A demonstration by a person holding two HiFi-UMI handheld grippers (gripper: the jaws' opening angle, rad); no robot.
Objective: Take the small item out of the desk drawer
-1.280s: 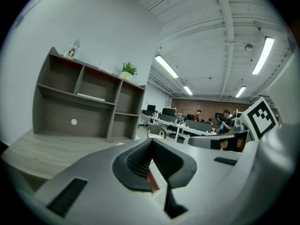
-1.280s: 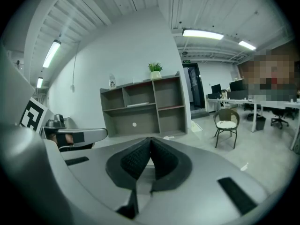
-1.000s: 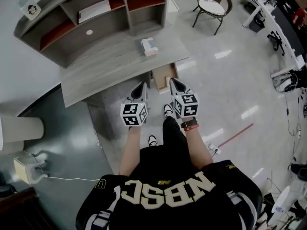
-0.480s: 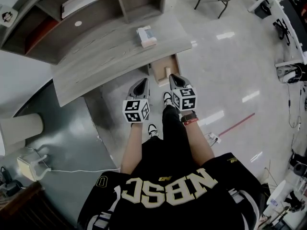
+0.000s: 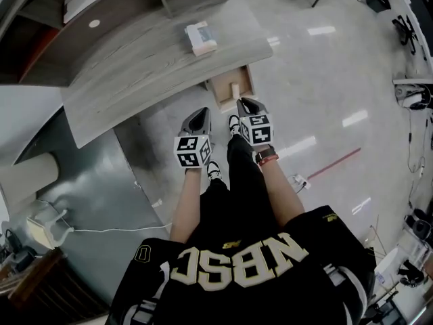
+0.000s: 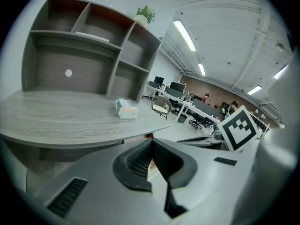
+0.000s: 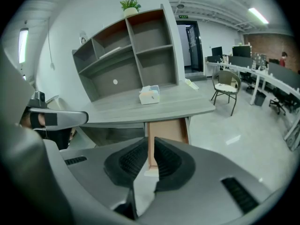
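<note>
While I'm hovering both grippers short of open drawer [image 5: 222, 93], right gripper [image 5: 245, 104] jaws are parting, nothing between them: readying for pick, I judge. Jaws on left gripper [image 5: 198, 118] are sitting clenched, empty, spare. Small item [image 5: 235, 89] is lying in drawer, ahead of right jaws. Grey wood desk [image 5: 142, 63] beyond, box [image 5: 201, 37] on top; glossy office floor [image 5: 325, 73] below.

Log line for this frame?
drawer: open | small item: inside drawer | left tongs: shut, empty | right tongs: opening, empty, facing drawer
</note>
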